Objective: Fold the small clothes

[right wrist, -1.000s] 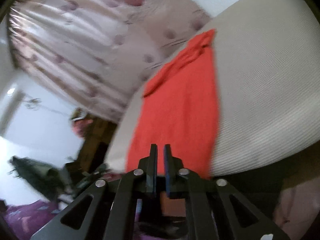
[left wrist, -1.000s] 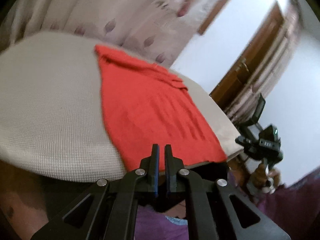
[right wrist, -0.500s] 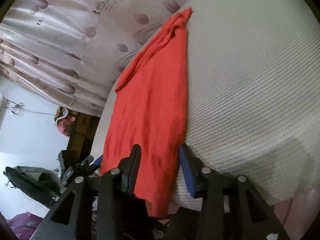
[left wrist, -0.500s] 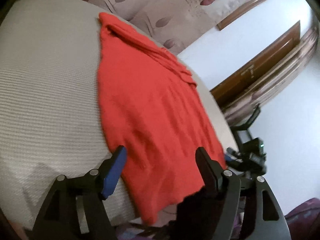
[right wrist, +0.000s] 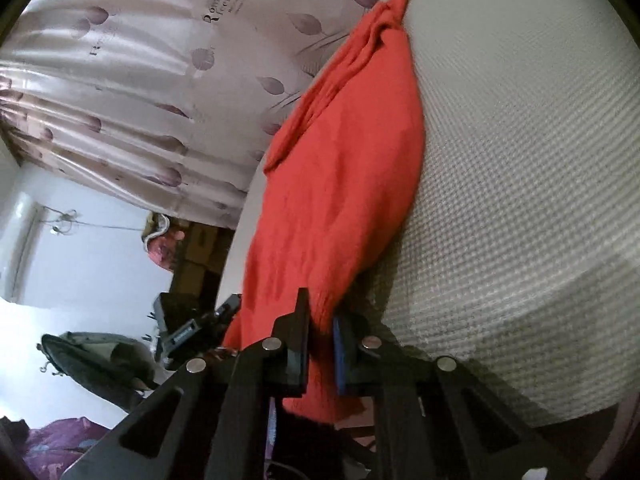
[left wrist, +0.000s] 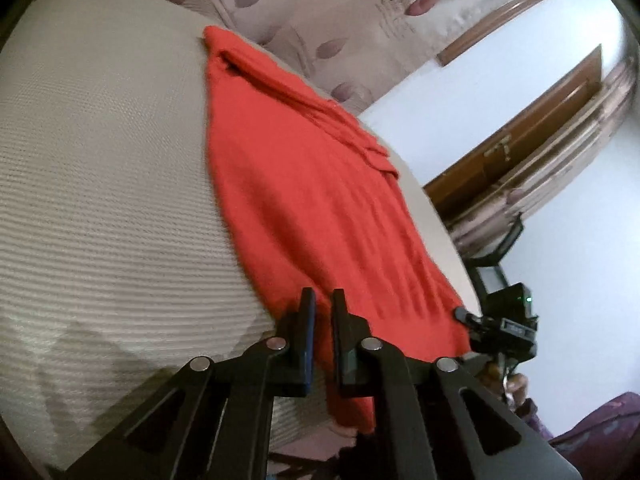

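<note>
A red knitted garment (left wrist: 304, 184) lies flat on a round table with a cream waffle-weave cloth (left wrist: 100, 168); its near hem hangs over the table's front edge. My left gripper (left wrist: 323, 300) is shut on the hem's near left corner. In the right wrist view the same garment (right wrist: 344, 184) runs away from me, and my right gripper (right wrist: 320, 308) is shut on the hem's near right corner. The right gripper also shows in the left wrist view (left wrist: 504, 324) at the garment's far side.
A pinkish curtain with leaf print (right wrist: 140, 80) hangs behind the table. A brown wooden door frame (left wrist: 520, 128) and white wall stand to the right. The cream cloth (right wrist: 520, 160) stretches wide beside the garment.
Both grippers came in shut, opened over the garment's near hem half a second ago, and have now closed on its two near corners.
</note>
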